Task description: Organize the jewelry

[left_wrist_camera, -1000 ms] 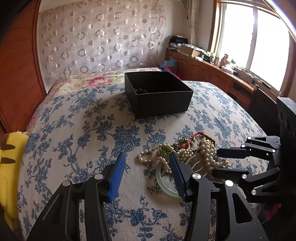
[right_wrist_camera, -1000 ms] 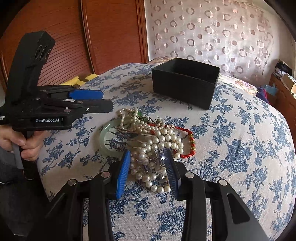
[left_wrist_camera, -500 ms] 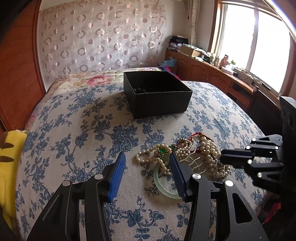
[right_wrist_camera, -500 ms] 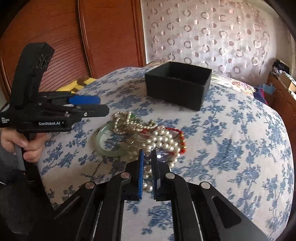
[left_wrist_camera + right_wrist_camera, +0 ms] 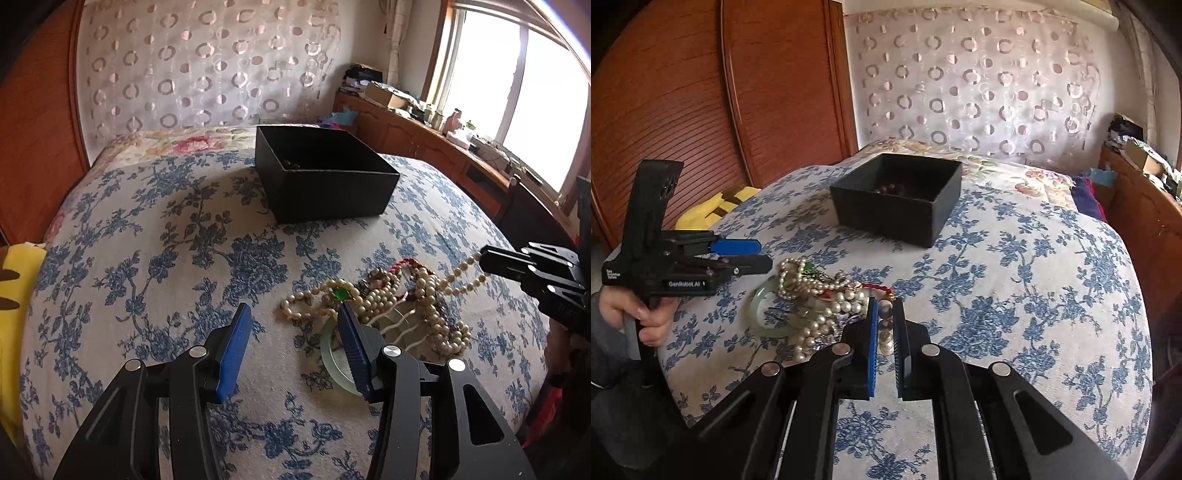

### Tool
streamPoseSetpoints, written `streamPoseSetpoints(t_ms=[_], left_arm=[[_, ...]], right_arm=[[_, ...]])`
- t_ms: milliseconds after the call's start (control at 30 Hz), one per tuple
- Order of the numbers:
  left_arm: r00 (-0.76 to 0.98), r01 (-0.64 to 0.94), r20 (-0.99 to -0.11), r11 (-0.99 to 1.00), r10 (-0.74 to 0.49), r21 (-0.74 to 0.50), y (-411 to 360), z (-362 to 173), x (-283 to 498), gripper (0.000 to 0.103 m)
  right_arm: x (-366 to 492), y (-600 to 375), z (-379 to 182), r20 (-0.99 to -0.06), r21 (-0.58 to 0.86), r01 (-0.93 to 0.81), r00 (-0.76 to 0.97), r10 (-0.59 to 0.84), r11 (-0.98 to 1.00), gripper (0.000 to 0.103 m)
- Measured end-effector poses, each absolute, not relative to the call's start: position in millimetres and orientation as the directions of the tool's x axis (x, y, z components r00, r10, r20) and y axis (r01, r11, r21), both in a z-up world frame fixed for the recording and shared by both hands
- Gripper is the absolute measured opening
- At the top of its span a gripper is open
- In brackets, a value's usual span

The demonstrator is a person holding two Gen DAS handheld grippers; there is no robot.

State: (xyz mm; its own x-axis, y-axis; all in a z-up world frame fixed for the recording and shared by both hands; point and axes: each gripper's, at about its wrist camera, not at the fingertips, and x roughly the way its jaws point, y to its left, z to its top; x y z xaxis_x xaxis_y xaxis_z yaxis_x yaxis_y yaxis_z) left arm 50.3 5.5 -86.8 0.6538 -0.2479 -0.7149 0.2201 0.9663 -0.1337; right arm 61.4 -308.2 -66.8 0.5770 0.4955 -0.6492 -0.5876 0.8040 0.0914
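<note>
A heap of jewelry (image 5: 391, 299) lies on the floral bedspread: pearl strands, a red bead bracelet (image 5: 877, 287), a pale green bangle (image 5: 334, 363) and a green-stone piece (image 5: 339, 293). My right gripper (image 5: 885, 332) is shut on a pearl necklace (image 5: 884, 321) and lifts one strand off the heap; in the left wrist view it (image 5: 484, 260) holds the strand (image 5: 458, 275) taut. My left gripper (image 5: 293, 347) is open and empty just above the heap's left edge. The black open box (image 5: 325, 184) stands farther back with dark beads inside.
A yellow plush (image 5: 16, 295) lies at the bed's left edge. A wooden wardrobe (image 5: 701, 92) stands to the left, a curtained headboard wall (image 5: 207, 66) behind, and a wooden sideboard (image 5: 443, 147) under the window on the right.
My right gripper closed on the pearl necklace and rose, pulling a strand up from the heap. My left gripper stayed open and barely shifted.
</note>
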Motion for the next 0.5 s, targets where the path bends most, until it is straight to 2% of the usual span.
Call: streamPoseSetpoints(t_ms=[67, 167, 400, 500], left_arm=[[0.652, 0.224, -0.718, 0.966, -0.244, -0.125, 6, -86, 56, 0.042], [0.634, 0.234, -0.741, 0.968, -0.22, -0.087, 5, -90, 68, 0.033], [0.569, 0.34, -0.8, 0.94, -0.191, 0.017, -8, -99, 88, 0.033], [0.554, 0.369, -0.808, 0.929, -0.201, 0.021, -12, -100, 94, 0.033]], right_arm=[[62, -309, -68, -0.65, 0.094, -0.584, 0.578, 0.494, 0.807, 0.009], [63, -309, -69, -0.65, 0.094, -0.584, 0.578, 0.494, 0.806, 0.009], [68, -310, -68, -0.647, 0.087, -0.585, 0.582, 0.492, 0.806, 0.009], [71, -310, -67, -0.646, 0.088, -0.584, 0.583, 0.493, 0.807, 0.009]])
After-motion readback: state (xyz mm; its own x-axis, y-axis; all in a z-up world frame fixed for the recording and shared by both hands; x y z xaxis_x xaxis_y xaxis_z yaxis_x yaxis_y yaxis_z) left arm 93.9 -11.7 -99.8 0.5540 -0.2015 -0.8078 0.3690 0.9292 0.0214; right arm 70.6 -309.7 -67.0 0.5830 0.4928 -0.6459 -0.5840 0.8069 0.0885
